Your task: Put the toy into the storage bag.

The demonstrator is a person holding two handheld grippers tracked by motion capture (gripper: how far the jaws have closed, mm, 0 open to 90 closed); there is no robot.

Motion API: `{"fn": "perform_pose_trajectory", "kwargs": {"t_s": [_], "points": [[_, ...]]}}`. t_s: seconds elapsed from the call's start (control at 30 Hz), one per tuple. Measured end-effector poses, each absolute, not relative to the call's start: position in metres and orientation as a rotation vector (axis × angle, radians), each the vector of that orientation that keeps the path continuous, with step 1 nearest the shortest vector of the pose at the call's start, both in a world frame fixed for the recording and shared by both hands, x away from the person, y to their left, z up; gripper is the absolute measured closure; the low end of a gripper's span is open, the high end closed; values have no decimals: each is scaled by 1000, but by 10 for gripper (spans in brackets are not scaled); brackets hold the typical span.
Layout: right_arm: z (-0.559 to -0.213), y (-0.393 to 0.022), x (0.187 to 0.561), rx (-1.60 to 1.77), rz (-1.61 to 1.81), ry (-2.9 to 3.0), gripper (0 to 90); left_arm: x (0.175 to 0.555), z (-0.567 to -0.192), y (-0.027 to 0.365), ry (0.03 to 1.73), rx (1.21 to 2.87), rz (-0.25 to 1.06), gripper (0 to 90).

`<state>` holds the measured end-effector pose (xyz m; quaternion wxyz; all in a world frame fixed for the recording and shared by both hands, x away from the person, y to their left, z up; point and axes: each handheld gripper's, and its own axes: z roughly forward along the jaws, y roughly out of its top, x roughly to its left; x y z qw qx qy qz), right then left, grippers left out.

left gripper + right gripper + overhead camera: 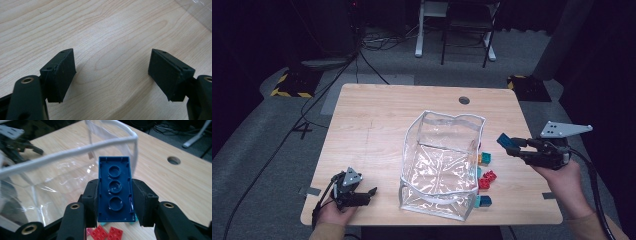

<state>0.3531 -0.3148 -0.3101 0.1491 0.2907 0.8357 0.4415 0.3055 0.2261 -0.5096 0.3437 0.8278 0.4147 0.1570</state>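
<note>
right gripper view: right claw [115, 202] clamped on blue brick [115, 187], hiding the teal brick [117, 222] beneath.

Black jaws wide apart, bare wooden table [110, 32] (pale grain)

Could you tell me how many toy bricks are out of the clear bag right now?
About 5: a blue brick in the right tool; teal, two red and teal beside the bag; more may hide.

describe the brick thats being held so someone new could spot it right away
Start at the clear plastic bag in the middle of the wooden table, then look just past its right edge. There the right tongs grip a dark blue brick above the table. The other bricks, red and teal, lie loose on the table beside the bag.
</note>
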Motion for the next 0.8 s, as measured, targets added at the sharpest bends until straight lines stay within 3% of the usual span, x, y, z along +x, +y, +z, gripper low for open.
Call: {"fn": "perform_pose_trajectory", "kwargs": {"t_s": [0.8], "points": [[-246,-234,343,580,1326,2481,595,307,-510,226,1080,2144,406,222]]}}
